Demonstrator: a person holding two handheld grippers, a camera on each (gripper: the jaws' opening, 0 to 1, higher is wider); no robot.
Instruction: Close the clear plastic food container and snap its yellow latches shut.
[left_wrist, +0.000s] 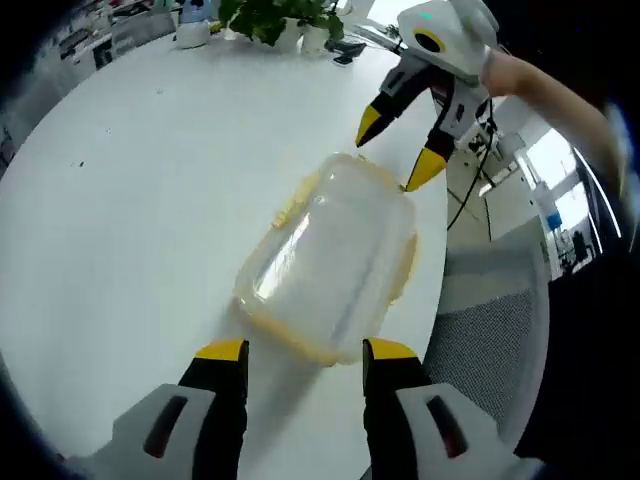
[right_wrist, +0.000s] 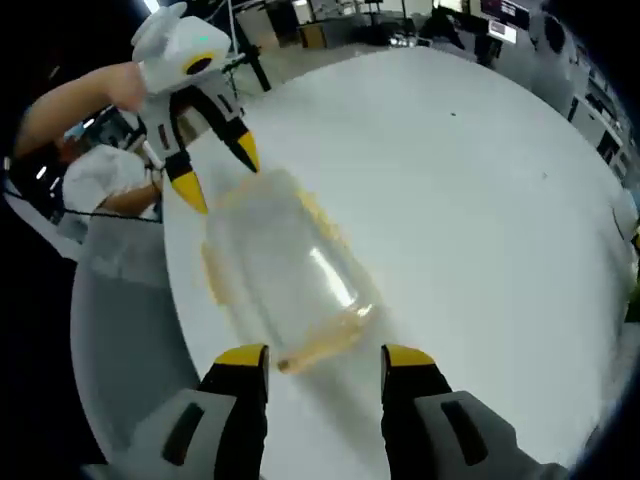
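Left gripper (left_wrist: 305, 350) and right gripper (right_wrist: 325, 355) — both jaws spread, empty — poised at opposite ends of lidded clear container (left_wrist: 330, 255) on white table (left_wrist: 130, 200); yellow latches (left_wrist: 290, 345) probably next to press shut.

Clear glossy plastic container (left_wrist: 335, 255) with yellow plastic rim on smooth matt white table (left_wrist: 130, 180)

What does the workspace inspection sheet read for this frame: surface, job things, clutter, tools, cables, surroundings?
Surface: round white table, mostly bare.
Job things: clear container with yellow latches, lid on, near the table edge.
Clutter: potted plant at the far rim.
Tools: left tool open at one end of the container; right tool open at the opposite end.
Cables: black cable hangs off the table edge.
Surroundings: office space, grey chair.
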